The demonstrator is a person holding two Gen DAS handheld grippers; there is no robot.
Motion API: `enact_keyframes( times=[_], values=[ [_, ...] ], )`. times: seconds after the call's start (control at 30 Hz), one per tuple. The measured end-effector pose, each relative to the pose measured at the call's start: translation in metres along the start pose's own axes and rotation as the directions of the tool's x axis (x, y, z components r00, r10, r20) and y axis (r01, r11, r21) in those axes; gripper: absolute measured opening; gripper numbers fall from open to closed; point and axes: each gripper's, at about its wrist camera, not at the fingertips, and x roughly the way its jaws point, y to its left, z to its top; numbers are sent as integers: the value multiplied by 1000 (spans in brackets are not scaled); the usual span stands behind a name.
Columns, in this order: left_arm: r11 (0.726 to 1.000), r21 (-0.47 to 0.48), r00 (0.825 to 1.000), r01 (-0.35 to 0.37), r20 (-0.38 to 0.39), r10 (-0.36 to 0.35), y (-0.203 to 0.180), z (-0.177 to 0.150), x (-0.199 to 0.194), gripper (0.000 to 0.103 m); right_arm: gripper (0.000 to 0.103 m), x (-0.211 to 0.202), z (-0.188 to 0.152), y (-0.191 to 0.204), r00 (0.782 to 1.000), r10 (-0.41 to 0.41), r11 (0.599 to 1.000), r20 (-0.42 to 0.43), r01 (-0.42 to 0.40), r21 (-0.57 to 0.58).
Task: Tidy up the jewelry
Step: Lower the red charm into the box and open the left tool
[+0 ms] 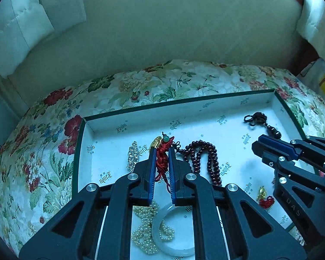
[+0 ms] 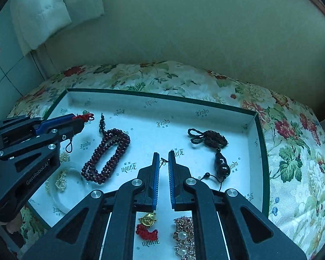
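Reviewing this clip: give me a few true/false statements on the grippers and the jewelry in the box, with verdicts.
1. The left gripper is shut on the red knotted cord. True.
2. The dark red bead strand hangs from the right gripper. False: it lies on the box floor.
3. The pale bangle rests partly on the pearl strand. True.
4. The box stands on bare wood. False: on a floral cloth.

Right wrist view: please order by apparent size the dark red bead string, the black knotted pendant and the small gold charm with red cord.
1. Dark red bead string
2. Black knotted pendant
3. Small gold charm with red cord, though it lies nearest the camera.
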Motion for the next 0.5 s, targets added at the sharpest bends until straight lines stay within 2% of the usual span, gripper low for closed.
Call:
enact_keyframes(
  times=[0.5],
  values=[
    [1000, -3, 1000, -9, -20, 9, 5, -4, 11, 11, 8, 5, -2, 3, 1000, 3, 1000, -8, -3, -2]
  ],
)
